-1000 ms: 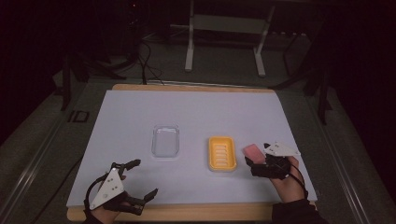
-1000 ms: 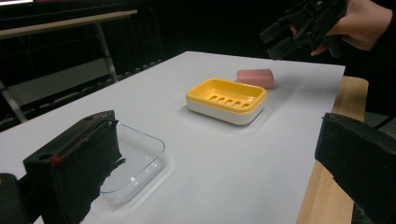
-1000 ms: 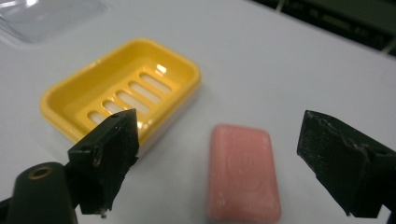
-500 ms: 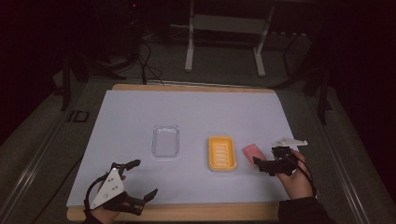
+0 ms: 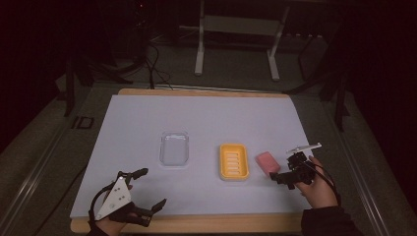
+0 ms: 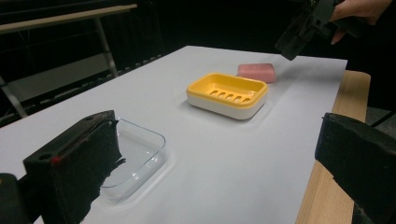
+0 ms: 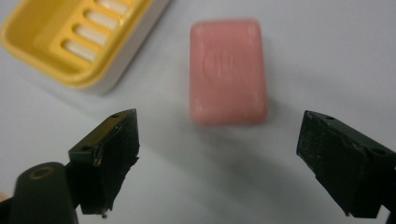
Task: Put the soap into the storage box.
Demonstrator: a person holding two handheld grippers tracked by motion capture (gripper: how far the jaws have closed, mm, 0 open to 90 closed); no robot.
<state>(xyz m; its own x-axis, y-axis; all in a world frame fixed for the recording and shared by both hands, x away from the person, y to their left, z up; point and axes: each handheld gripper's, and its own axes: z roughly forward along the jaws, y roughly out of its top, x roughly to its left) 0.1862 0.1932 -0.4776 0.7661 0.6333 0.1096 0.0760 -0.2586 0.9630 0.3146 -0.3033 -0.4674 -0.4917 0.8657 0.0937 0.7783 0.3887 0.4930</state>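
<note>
A pink soap bar (image 5: 268, 162) (image 7: 228, 72) lies flat on the white table cover, just right of a yellow slotted soap dish (image 5: 233, 161) (image 6: 227, 93) (image 7: 74, 42). My right gripper (image 5: 284, 176) (image 7: 219, 119) hovers a short way right of and nearer than the soap. Its jaws are open, point at the bar and hold nothing. In the left gripper view the soap (image 6: 257, 72) lies behind the dish, with the right gripper (image 6: 303, 28) above it. My left gripper (image 5: 152, 187) (image 6: 219, 135) rests open and empty near the front left edge.
A clear shallow plastic tray (image 5: 174, 148) (image 6: 135, 154) sits left of the dish. The white cover (image 5: 206, 118) lies on a wooden table whose edge (image 5: 196, 223) shows at the front. Metal stand legs (image 5: 199, 44) and cables stand on the floor beyond.
My right gripper has drawn back from the soap, to the right and toward the person. The soap stays on the table beside the dish. The left gripper has not moved.
</note>
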